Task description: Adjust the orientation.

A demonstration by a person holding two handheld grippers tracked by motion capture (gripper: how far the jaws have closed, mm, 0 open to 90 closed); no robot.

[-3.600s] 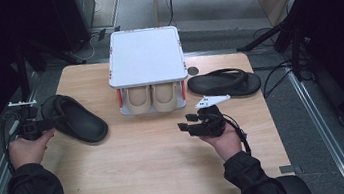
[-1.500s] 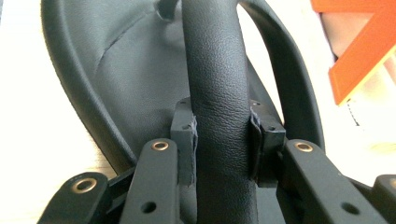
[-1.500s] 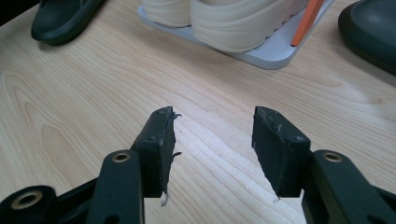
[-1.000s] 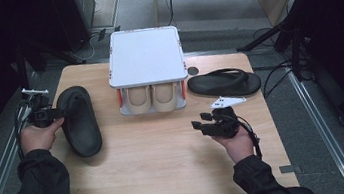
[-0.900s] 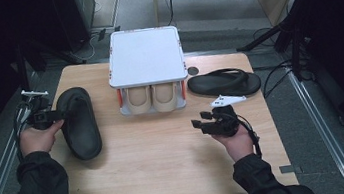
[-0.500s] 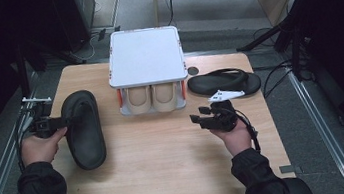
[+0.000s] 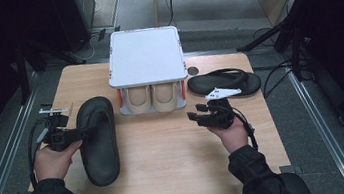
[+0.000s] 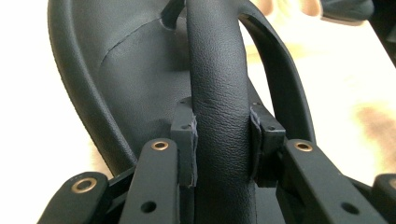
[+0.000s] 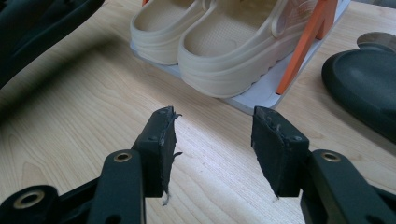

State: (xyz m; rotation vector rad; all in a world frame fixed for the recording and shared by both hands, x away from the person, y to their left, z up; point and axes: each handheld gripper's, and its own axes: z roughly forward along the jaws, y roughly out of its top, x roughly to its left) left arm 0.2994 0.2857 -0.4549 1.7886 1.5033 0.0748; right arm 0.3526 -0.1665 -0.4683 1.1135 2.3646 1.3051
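Wooden table (image 7: 168, 158) seen from the high view, person's forearms coming in from the near edge. Left gripper (image 7: 75, 135) sits at the left side of the table, jaws clamped on the strap of a black sandal (image 7: 98, 139); the left gripper view shows the strap (image 8: 219, 107) pinched between both pads, sole behind it. That sandal lies lengthwise, near-to-far, on the left half of the table, just left of the rack.

White shoe rack (image 7: 146, 62) stands at the far middle of the table, flat white top, orange side posts (image 9: 306, 44). A pair of beige clogs (image 7: 152, 97) sits on its lower shelf, open ends facing the near side; the right gripper view has them (image 9: 219, 39) side by side and touching.

Second black sandal (image 7: 223, 82) lies crosswise at the far right, just right of the rack, apart from it. Small dark round disc (image 7: 192, 70) on the table between rack and that sandal.

Right gripper (image 7: 197, 117) is near the table's right-middle, jaws apart with nothing between them, bare wood in the gap (image 9: 212, 140), pointing left toward the rack. Right hand (image 7: 230, 134) holds it from the near side; left hand (image 7: 55, 160) likewise.
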